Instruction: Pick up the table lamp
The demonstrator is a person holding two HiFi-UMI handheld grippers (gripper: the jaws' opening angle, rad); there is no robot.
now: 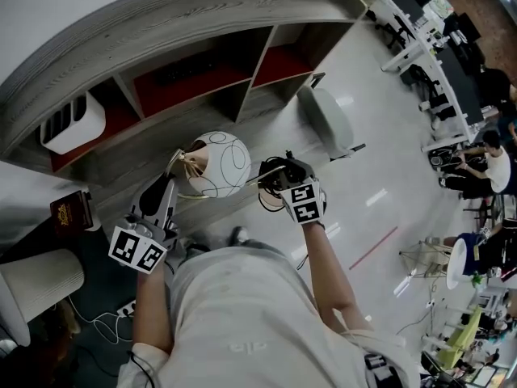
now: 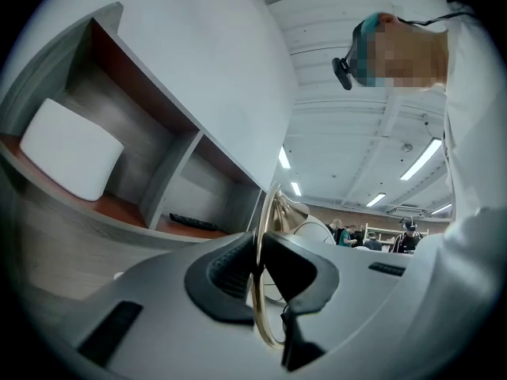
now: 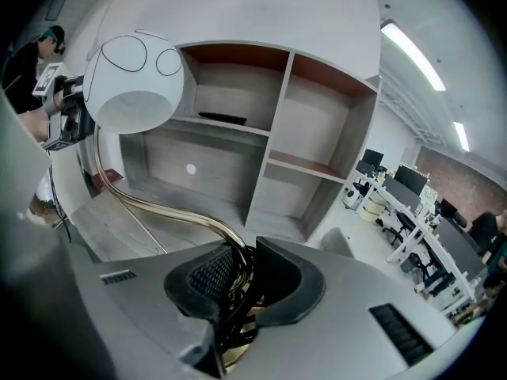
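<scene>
The table lamp has a white globe shade (image 1: 220, 164) with thin black lines and a curved brass stem (image 3: 150, 206). It hangs in the air in front of the shelf unit, held between both grippers. My left gripper (image 1: 172, 186) is shut on a thin brass ring (image 2: 255, 307) of the lamp, left of the globe. My right gripper (image 1: 279, 174) is shut on the brass stem and a bundle of black cord (image 3: 238, 307), right of the globe. In the right gripper view the globe (image 3: 135, 77) stands up at the far left, with the left gripper (image 3: 67, 113) behind it.
A curved grey shelf unit (image 1: 186, 23) with red-lined compartments stands ahead. It holds a white box (image 1: 73, 124) and a flat black item (image 1: 190, 73). A grey chair (image 1: 327, 120) is at its right end. A dark book (image 1: 71, 211) lies left. Desks and people (image 1: 493, 164) fill the far right.
</scene>
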